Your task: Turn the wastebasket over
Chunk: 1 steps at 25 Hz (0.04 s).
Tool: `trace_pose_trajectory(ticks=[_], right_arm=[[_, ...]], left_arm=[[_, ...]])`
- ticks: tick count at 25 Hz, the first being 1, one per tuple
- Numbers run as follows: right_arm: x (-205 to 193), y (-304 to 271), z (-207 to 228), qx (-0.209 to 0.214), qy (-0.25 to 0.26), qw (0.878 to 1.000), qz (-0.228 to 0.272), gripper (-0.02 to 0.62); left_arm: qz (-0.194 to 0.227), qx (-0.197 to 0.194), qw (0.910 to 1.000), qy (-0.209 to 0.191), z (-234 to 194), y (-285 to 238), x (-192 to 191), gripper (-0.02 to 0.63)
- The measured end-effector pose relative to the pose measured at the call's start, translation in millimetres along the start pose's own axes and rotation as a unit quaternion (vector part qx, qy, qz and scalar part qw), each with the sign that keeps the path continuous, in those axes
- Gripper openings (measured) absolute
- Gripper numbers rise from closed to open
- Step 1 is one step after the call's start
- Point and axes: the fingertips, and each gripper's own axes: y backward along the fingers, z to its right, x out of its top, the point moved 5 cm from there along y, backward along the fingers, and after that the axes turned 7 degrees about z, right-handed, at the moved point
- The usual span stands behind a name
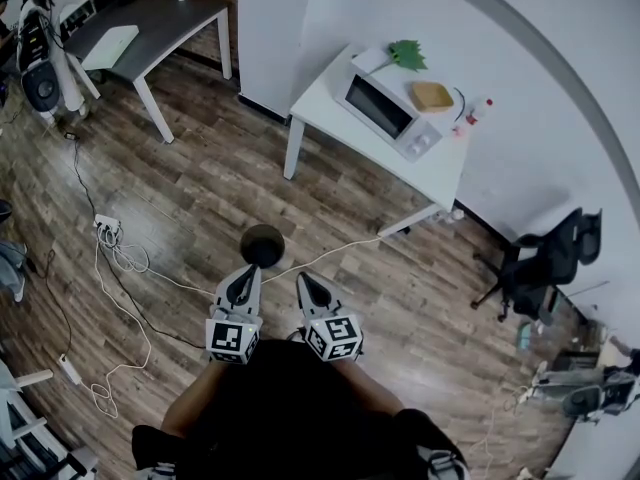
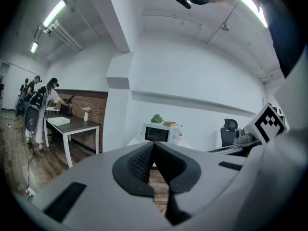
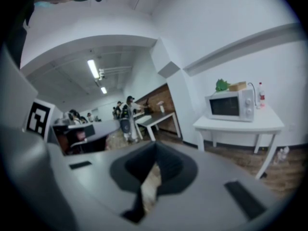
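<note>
The wastebasket (image 1: 262,245) is a small black round thing on the wooden floor, seen from straight above; I cannot tell which way up it stands. My left gripper (image 1: 245,272) hangs just short of it, jaws shut and empty. Beside it, a little to the right, my right gripper (image 1: 303,281) is shut too, holding nothing. In the left gripper view the left gripper (image 2: 153,144) shows its dark pads meeting, and in the right gripper view the right gripper (image 3: 154,144) likewise. Neither gripper view shows the wastebasket.
A white table (image 1: 330,93) against the wall carries a microwave (image 1: 385,110), a plant and a bottle. A grey desk (image 1: 165,23) stands at the back left. Cables and a power strip (image 1: 108,230) lie on the floor at left. A black office chair (image 1: 545,263) is at right.
</note>
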Motion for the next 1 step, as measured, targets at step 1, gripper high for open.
trace_pose_trajectory(ticks=[1], right_arm=[[0.5, -0.4, 0.8, 0.0, 0.0, 1.0, 0.0, 0.032]], left_arm=[[0.001, 0.0, 1.0, 0.0, 0.4, -1.4, 1.0, 0.034]])
